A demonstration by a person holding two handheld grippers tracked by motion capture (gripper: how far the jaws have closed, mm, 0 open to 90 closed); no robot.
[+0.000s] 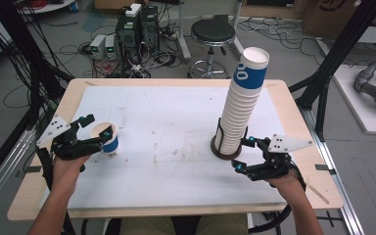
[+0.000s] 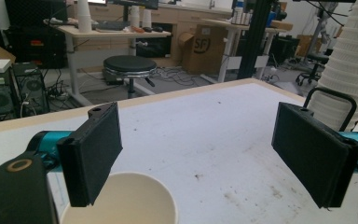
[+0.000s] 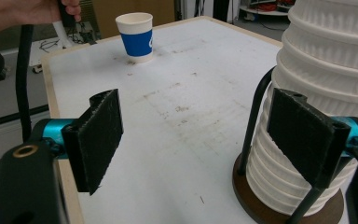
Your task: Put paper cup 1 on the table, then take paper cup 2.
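A single white paper cup with a blue band (image 1: 106,139) stands upright on the white table top at the left. My left gripper (image 1: 98,127) hovers open just over it, and the cup's rim (image 2: 121,201) lies below the jaws, close to the left pad (image 2: 93,151). A tall, slightly leaning stack of white cups (image 1: 241,100) rises from a dark round holder (image 1: 225,153) right of centre. My right gripper (image 1: 242,153) is open just right of the holder's foot, holding nothing. From the right gripper view, the stack (image 3: 328,88) is close at the right and the single cup (image 3: 137,37) far across the table.
The white mat (image 1: 176,122) between cup and stack is bare apart from faint stains. A black wire upright of the holder (image 3: 254,116) runs up the stack's side. Beyond the table's far edge stand a black stool (image 1: 213,32) and computer cases (image 1: 137,29) among floor cables.
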